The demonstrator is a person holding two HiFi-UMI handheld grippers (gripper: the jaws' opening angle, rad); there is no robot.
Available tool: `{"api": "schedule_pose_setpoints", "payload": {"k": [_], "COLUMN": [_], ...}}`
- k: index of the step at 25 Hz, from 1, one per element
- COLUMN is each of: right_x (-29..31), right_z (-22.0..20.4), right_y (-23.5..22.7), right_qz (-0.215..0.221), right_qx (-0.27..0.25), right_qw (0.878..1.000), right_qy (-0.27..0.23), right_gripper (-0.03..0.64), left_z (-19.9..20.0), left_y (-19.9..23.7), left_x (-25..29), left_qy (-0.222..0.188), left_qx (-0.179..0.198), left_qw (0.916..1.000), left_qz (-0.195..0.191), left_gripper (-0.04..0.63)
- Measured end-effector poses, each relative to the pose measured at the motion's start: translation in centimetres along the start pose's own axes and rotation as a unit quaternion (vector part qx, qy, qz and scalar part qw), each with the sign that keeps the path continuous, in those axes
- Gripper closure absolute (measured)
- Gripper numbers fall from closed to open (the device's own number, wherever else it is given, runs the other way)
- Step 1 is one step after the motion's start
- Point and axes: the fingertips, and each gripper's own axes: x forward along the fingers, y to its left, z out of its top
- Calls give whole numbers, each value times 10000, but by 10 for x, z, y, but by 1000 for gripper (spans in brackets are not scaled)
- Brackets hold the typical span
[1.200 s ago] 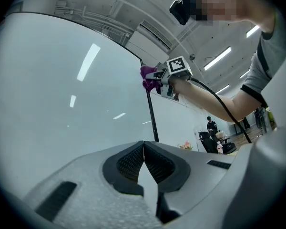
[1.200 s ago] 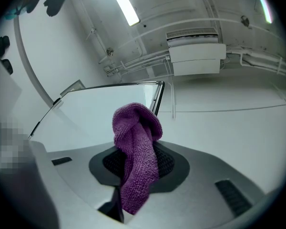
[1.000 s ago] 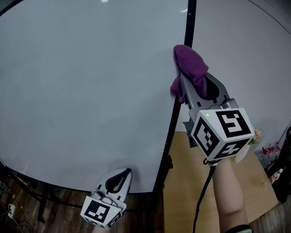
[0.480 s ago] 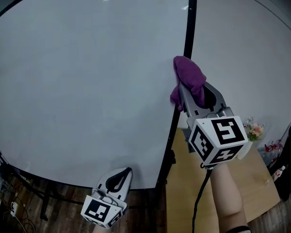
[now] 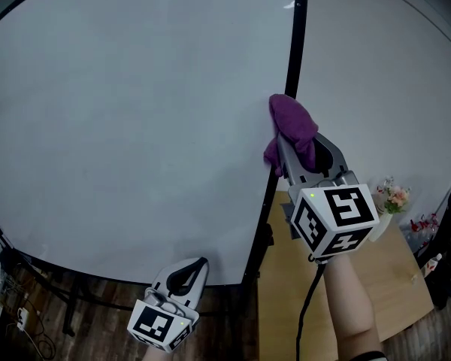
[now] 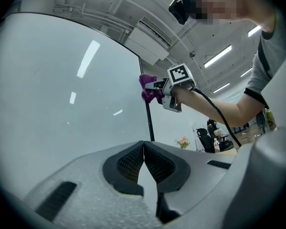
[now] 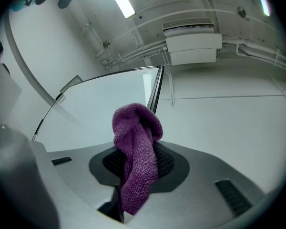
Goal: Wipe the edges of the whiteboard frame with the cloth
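Note:
A purple cloth [image 5: 292, 128] is pressed against the whiteboard's black right frame edge [image 5: 292, 59], about halfway down it. My right gripper [image 5: 295, 143] is shut on the cloth, which bunches out over the fingertips [image 7: 136, 142]. The whiteboard [image 5: 128, 119] fills the left of the head view. My left gripper [image 5: 189, 269] hangs low near the board's bottom edge, shut with nothing between its pads [image 6: 144, 149]. In the left gripper view the cloth [image 6: 148, 87] shows against the frame edge [image 6: 148, 120].
A wooden table [image 5: 346, 277] stands to the right, behind the board, with a small flower pot [image 5: 391, 200] on it. Black stand legs [image 5: 30, 288] and cables lie on the wood floor at lower left. A person's arm [image 6: 219, 109] reaches across the left gripper view.
The right gripper and the cloth have slid down the right frame edge. The left gripper has dropped slightly in the head view.

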Motion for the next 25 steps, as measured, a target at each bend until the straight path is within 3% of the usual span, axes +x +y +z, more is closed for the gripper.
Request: {"api": "schedule_pose_setpoints", "payload": {"k": [14,25], "right_x": [-5,-7], "right_z": [-12,-16], "right_y": [2,2], "right_qz": [-153,-396], "right_qx": [31,32], "right_qw": [9998,9991], "right_qy": [130,173], "right_gripper": [517,517], "left_z": [3,-3], "left_y": [-16,-32], "left_x": [-2,-10], "left_qy": [24,152], "left_qx": [175,37], "left_qw": [9994,9969], "left_qz": [-299,-767], "left_gripper": [578,578]}}
